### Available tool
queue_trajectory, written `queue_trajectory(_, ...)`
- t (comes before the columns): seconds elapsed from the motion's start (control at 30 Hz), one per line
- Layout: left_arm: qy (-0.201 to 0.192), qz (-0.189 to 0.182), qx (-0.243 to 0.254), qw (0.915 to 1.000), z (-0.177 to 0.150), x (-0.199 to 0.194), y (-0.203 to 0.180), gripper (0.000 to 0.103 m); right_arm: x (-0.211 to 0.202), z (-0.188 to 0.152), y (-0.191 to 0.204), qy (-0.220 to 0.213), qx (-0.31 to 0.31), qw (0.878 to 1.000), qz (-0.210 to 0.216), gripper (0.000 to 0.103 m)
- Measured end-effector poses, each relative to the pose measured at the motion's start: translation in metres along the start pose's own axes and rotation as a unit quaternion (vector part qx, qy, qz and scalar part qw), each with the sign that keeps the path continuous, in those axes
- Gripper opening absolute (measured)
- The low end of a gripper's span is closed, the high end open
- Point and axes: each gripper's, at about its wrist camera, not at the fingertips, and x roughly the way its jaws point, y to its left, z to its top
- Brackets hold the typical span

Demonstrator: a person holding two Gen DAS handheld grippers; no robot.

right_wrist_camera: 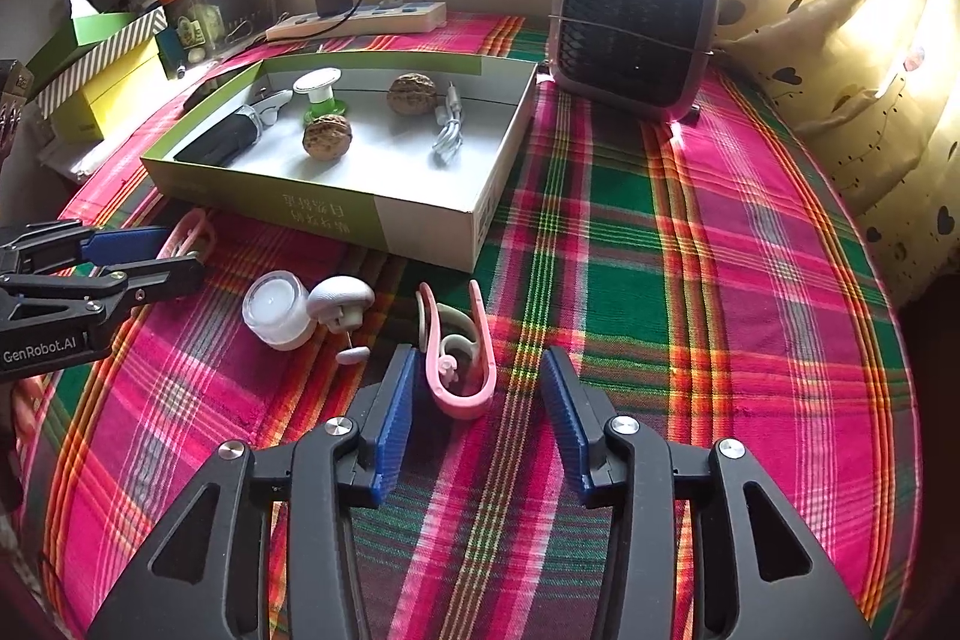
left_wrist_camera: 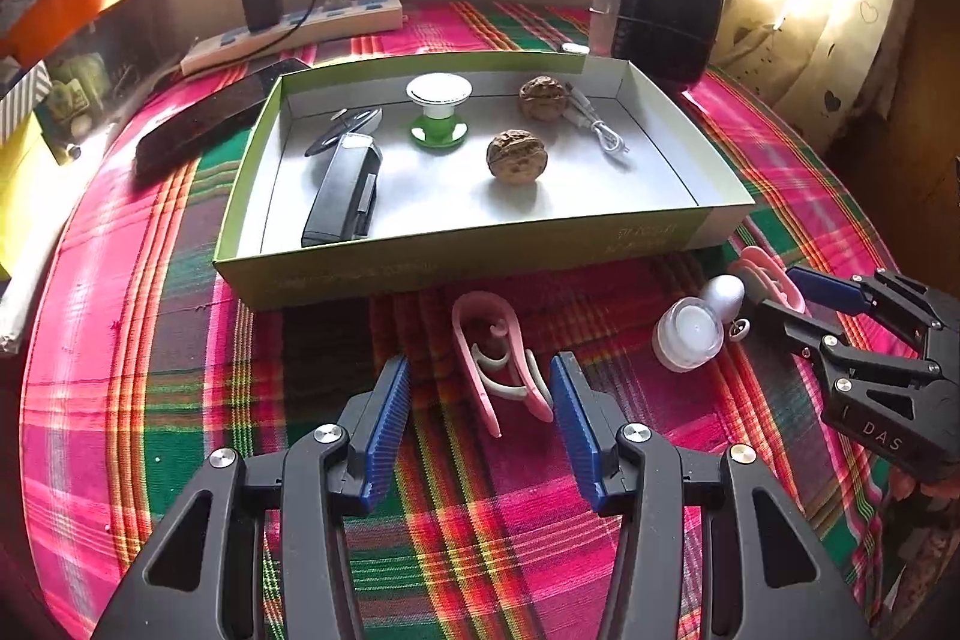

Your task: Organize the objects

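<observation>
Left wrist view: left gripper (left_wrist_camera: 480,400), jaws apart, straddles a pink U-shaped plastic clip (left_wrist_camera: 501,367) lying lengthwise ahead, before the green cardboard tray (left_wrist_camera: 468,244).

Right wrist view: right gripper (right_wrist_camera: 477,397), jaws apart, faces a second pink clip (right_wrist_camera: 459,358), untouched.

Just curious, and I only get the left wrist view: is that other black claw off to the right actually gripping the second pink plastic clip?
Observer: No. The right wrist view shows the right gripper open. The pink plastic U-shaped clip lies loose on the plaid cloth between its fingers.
Operator: And what sits beside the small white round jar?
Observer: A grey mushroom-shaped toy, its cap right against the jar.
</observation>
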Motion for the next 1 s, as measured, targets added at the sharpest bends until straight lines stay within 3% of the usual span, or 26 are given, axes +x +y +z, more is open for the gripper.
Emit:
queue_trajectory(0.13,0.0,0.006,-0.007,1.0,0.001,0.001,0.007,0.047,0.001,0.0,-0.001,0.001,0.004,1.0,-0.001,0.052)
queue_trajectory(0.73,-0.021,0.006,0.01,0.9997,0.006,0.008,0.01,0.046,0.003,0.004,0.0,0.001,0.006,1.0,-0.002,0.053)
queue_trajectory(0.9,-0.024,0.01,0.01,0.9996,0.007,0.008,0.013,0.036,0.003,0.004,0.001,0.0,0.006,1.0,-0.001,0.051)
queue_trajectory(1.0,-0.026,0.012,0.008,0.9996,0.007,0.008,0.015,0.03,0.002,0.004,0.004,-0.002,0.002,1.0,0.001,0.043)
